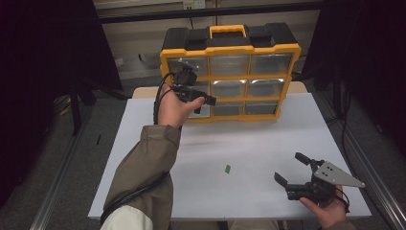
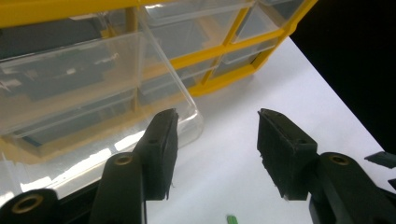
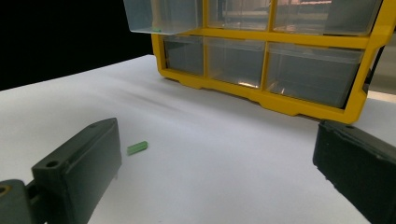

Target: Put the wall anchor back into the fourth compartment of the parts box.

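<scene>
We note the left gripper (image 1: 203,98) at the cabinet (image 1: 230,72), its jaws parted and clamping nothing, one finger (image 2: 161,140) just beside the pulled-out clear drawer (image 2: 93,79). The green peg (image 1: 228,168) lies on the table (image 1: 268,129) in front of the cabinet, nearer the right gripper (image 1: 292,168), long axis running roughly toward the cabinet. That gripper rests wide open and empty beside the peg.

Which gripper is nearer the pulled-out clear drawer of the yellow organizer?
Left. The left gripper is right at the pulled-out drawer; the right gripper sits open near the table's front edge.
</scene>
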The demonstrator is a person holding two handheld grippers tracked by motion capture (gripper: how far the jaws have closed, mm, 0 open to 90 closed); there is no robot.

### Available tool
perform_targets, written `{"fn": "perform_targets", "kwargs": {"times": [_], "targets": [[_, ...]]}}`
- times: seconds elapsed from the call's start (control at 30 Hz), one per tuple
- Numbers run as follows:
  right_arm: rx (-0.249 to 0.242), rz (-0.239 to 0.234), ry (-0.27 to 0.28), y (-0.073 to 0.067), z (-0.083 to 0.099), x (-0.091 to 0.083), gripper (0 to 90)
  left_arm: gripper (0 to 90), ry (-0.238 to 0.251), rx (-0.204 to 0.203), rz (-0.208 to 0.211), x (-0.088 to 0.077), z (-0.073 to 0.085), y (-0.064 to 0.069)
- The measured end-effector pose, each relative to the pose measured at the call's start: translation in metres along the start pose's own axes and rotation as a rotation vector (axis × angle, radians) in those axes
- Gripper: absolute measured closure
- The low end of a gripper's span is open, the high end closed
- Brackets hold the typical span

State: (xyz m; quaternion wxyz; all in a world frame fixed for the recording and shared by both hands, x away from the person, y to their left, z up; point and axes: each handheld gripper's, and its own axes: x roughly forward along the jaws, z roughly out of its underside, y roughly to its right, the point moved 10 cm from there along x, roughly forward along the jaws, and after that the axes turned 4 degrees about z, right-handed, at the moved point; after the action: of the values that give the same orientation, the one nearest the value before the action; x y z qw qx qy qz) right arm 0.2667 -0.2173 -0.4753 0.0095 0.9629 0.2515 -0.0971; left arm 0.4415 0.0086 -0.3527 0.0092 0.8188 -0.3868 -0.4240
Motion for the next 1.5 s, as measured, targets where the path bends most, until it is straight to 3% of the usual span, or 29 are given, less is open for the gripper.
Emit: {"fn": "perform_targets", "kwargs": {"times": [0.3, 0.7, 0.93, 1.03, 1.1, 1.27, 1.5], "targets": [[0.001, -0.003, 0.0, -0.001, 0.0, 0.0, 1.1, 43.8, -0.003, 0.015, 0.014, 0.001, 0.003, 0.007], [-0.002, -0.006, -0.001, -0.001, 0.0, 0.0, 1.1, 34.8, -0.003, 0.048, 0.063, 0.005, 0.008, 0.021], [0.0, -0.004, 0.001, -0.001, 0.0, 0.0, 1.1, 29.3, -0.003, 0.073, 0.049, 0.01, 0.016, 0.024], [-0.001, -0.006, 0.0, -0.001, 0.0, 0.0, 1.1, 27.7, 0.006, 0.076, 0.066, 0.013, 0.019, 0.027], [0.0, -0.004, -0.001, -0.001, 0.0, 0.0, 1.1, 25.2, 0.011, 0.097, 0.068, 0.015, 0.021, 0.027], [0.0, -0.003, 0.0, 0.0, 0.0, 0.0, 1.1, 23.4, 0.011, 0.104, 0.062, 0.019, 0.027, 0.028], [-0.001, -0.001, 0.001, 0.0, 0.0, 0.0, 1.1, 20.7, 0.015, 0.122, 0.046, 0.025, 0.037, 0.021]]}}
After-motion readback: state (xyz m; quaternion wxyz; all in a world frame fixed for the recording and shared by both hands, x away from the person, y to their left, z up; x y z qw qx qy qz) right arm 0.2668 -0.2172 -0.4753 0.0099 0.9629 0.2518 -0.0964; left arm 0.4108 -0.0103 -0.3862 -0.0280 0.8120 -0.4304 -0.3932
